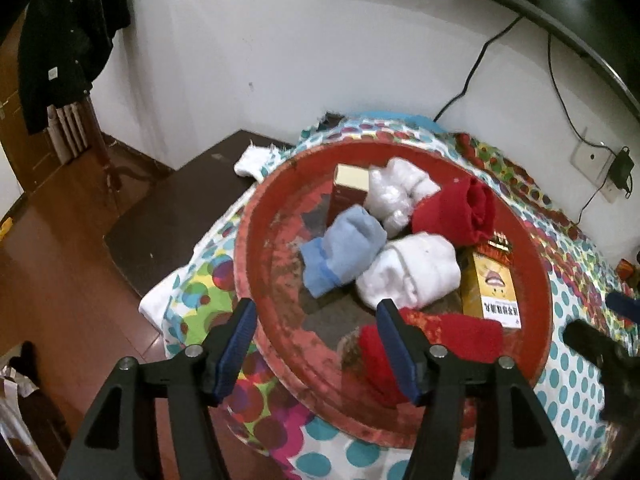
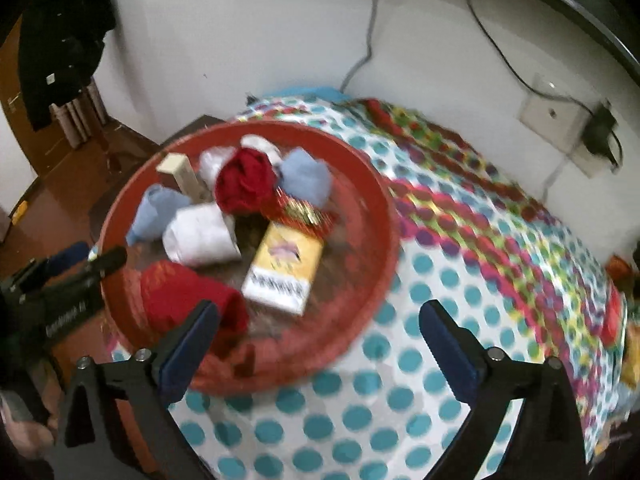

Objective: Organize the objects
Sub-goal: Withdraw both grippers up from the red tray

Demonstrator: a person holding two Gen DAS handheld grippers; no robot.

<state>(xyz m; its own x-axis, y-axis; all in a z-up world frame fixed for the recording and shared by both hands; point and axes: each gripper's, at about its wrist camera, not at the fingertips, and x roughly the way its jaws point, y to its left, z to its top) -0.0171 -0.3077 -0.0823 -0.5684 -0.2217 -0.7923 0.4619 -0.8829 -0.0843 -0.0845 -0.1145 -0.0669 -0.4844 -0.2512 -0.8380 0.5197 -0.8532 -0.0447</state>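
A round red tray (image 1: 256,248) (image 2: 376,216) sits on a polka-dot cloth. It holds rolled socks: a blue one (image 1: 344,250) (image 2: 154,208), white ones (image 1: 412,270) (image 2: 200,236), red ones (image 1: 456,208) (image 2: 244,184) and a red one at the near rim (image 1: 452,332) (image 2: 180,300). A yellow box (image 1: 492,284) (image 2: 282,268) and a brown box (image 1: 348,192) (image 2: 180,176) lie there too. My left gripper (image 1: 316,320) is open, empty, over the tray's near rim. My right gripper (image 2: 320,320) is open, empty, over the tray's right rim.
The polka-dot cloth (image 2: 460,280) covers the table. A dark low table (image 1: 180,216) and a wooden floor (image 1: 60,264) lie to the left. Cables and a wall plug (image 2: 600,132) hang on the white wall behind. Dark clothes (image 1: 64,40) hang at the upper left.
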